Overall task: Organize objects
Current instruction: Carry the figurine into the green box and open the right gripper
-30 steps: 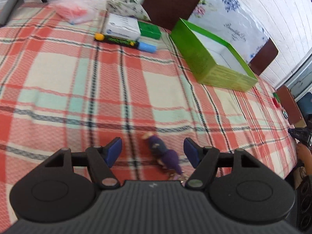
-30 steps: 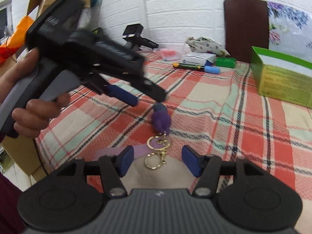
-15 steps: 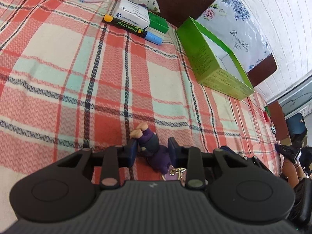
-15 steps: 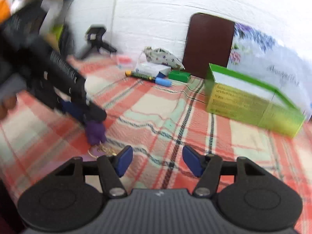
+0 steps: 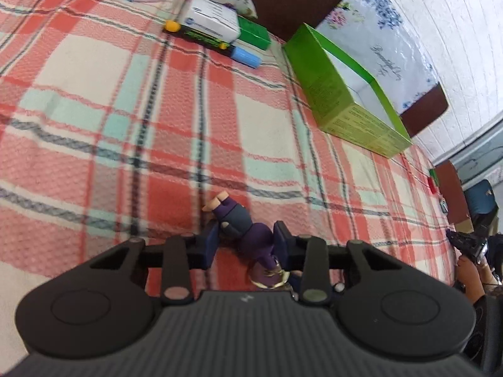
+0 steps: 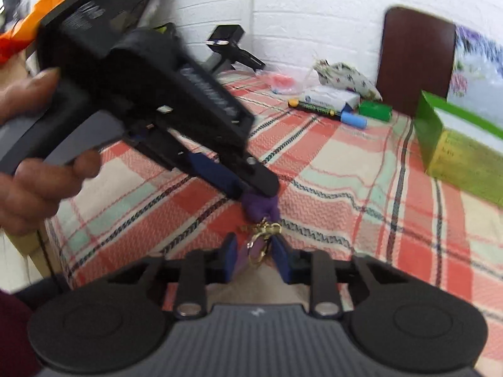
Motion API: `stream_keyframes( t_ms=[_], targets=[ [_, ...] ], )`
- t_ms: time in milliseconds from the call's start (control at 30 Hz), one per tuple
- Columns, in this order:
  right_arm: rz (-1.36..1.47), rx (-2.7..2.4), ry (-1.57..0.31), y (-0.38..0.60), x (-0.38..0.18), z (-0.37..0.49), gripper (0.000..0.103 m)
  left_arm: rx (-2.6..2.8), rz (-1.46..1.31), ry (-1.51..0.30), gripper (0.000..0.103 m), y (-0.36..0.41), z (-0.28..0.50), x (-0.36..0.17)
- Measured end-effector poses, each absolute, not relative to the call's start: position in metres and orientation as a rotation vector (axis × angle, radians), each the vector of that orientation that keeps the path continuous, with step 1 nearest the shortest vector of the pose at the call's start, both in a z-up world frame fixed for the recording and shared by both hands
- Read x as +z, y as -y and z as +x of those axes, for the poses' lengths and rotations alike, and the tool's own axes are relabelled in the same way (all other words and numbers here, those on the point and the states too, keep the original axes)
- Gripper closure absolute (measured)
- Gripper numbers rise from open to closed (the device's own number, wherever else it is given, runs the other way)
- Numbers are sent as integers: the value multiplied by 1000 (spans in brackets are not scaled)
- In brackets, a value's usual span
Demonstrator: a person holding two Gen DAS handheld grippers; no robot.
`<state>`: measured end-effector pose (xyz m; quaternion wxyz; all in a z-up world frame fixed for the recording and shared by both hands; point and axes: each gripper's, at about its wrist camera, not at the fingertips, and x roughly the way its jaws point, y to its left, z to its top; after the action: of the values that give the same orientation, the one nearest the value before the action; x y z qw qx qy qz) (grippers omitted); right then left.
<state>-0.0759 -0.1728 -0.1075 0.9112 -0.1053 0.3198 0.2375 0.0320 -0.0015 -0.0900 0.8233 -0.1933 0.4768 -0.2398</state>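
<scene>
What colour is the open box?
Green box, white inside; clearest in the left wrist view.

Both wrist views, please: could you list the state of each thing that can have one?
Left hand-held gripper: shut on the purple figurine keychain.
Right hand-held gripper: nearly closed around the keychain's gold clasp and lilac strap; contact unclear.
Purple figurine keychain: lying on the plaid blanket, clamped.
Green cardboard box: open-topped, upright; contents hidden.
Black marker with blue cap: capped, lying flat.
</scene>
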Motion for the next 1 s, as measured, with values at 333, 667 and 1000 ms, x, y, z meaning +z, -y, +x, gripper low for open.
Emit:
stream_keyframes(
  t_ms=[333,667,1000],
  targets=[
    [-142,176,-605,257,-97,-84,95,-701,-309,-1075,76,111,50,-90],
    [-98,42,-462,316,-67,-73,95,-800,-288,-1006,76,181,88,-40],
    [-70,-28,-312,367,-32,35,95,-754,-289,-819,75,229,171,12]
  ],
)
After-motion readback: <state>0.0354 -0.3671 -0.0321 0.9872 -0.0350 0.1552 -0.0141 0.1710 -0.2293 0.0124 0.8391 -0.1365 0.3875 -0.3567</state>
